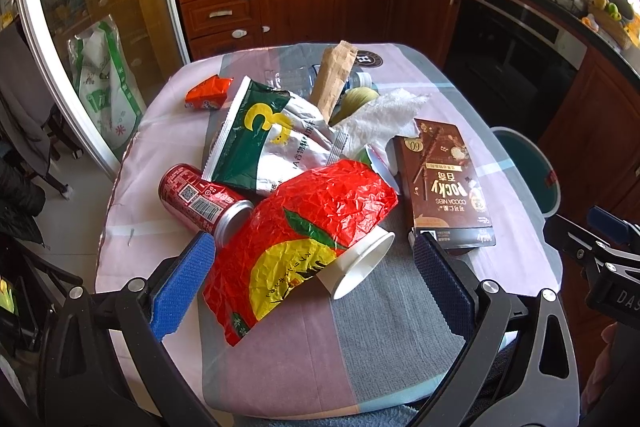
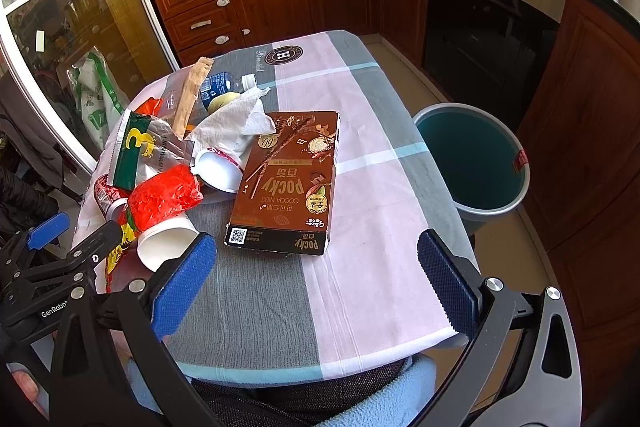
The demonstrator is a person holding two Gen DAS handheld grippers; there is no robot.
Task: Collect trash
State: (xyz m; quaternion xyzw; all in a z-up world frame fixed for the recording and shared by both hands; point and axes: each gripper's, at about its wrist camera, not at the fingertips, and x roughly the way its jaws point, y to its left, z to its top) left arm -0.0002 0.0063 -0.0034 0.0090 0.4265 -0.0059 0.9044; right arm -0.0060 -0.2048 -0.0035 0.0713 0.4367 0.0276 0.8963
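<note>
Kitchen table (image 2: pixel 360 187) full of trash. Both grippers (image 1: pixel 314 259) (image 2: pixel 316 259) wide open, holding nothing. Just starting. Next: grab red wrapper (image 1: pixel 304 227), drop in bin (image 2: pixel 472 163).

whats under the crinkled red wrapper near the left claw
A white paper cup lies on its side under the crinkled red wrapper, its open mouth sticking out. The red soda can lies against the wrapper's edge. The cup's base is covered.
</note>
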